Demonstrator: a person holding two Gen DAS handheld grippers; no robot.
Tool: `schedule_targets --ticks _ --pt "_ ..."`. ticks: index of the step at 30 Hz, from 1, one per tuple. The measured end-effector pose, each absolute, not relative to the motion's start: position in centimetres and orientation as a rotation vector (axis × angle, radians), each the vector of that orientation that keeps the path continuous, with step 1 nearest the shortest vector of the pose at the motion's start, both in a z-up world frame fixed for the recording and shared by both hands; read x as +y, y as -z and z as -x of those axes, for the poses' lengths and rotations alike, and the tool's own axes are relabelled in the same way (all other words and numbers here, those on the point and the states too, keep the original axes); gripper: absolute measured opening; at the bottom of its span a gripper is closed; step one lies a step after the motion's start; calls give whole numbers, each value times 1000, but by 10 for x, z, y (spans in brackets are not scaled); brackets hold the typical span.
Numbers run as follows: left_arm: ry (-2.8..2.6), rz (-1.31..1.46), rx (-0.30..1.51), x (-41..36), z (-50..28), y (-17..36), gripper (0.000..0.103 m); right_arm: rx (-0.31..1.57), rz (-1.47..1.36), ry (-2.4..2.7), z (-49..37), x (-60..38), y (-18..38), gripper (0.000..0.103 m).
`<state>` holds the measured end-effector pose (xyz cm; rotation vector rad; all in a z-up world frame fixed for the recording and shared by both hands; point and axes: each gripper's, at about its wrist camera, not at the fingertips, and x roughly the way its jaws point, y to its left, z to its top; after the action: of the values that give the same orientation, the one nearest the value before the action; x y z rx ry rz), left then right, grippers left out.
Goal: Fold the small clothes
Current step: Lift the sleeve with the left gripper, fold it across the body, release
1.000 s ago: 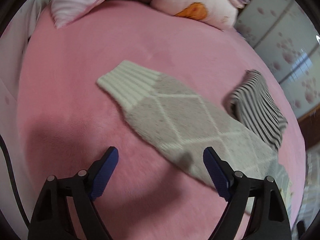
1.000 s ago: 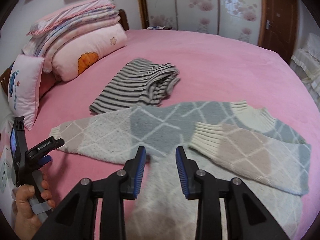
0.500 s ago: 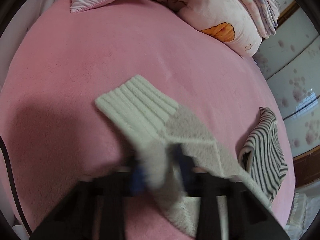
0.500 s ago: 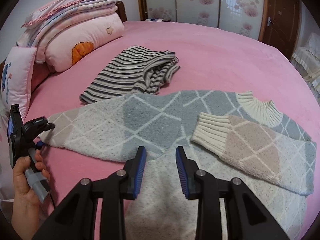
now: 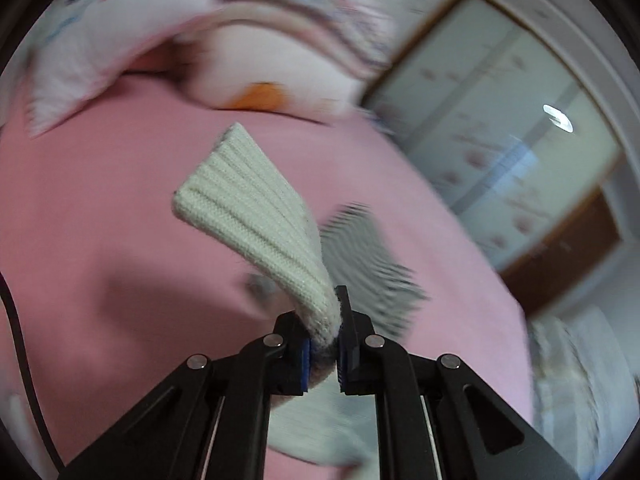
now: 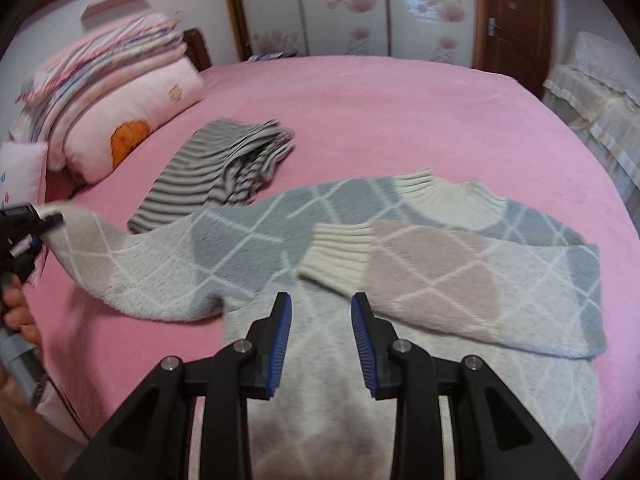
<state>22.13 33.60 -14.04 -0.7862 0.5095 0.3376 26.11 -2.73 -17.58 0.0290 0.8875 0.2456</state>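
Cream ribbed knit fills the left wrist view: the cuff (image 5: 248,208) of a sleeve stands up from the left gripper (image 5: 323,350), whose jaws are clenched on the sleeve just below it. The sleeve belongs to a diamond-patterned sweater (image 6: 360,380) that lies spread on the pink bed (image 6: 400,112), and in the right wrist view this sleeve is pulled up off the cover at the far left. The other sleeve (image 6: 460,276) lies folded across the chest. The right gripper (image 6: 321,326) hovers over the sweater's body, jaws parted, grasping nothing. A striped garment (image 6: 212,164) lies just beyond the sweater, near the pillows (image 6: 132,120).
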Motion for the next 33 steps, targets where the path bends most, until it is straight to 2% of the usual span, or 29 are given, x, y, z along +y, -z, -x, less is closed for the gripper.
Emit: schedule_targets --ticks 5,9,17,23,27,30,33 --pt "-70 728 561 240 -266 104 7 851 -86 -169 -253 -81 163 31" --pt "68 632 652 158 -300 104 7 841 -130 -84 -245 -135 163 31" --pt "231 404 860 2 -320 164 7 881 -204 38 -230 -221 187 31" --pt "289 255 1000 -68 -318 223 9 901 -233 84 -220 -261 203 31" --pt "310 187 1035 -83 -308 237 31 911 -251 81 -217 -274 210 31" --pt "319 171 1028 -83 -298 234 36 917 -261 65 -217 -278 214 31" --pt "319 177 1022 -74 -287 230 49 915 -264 36 -221 -276 215 31"
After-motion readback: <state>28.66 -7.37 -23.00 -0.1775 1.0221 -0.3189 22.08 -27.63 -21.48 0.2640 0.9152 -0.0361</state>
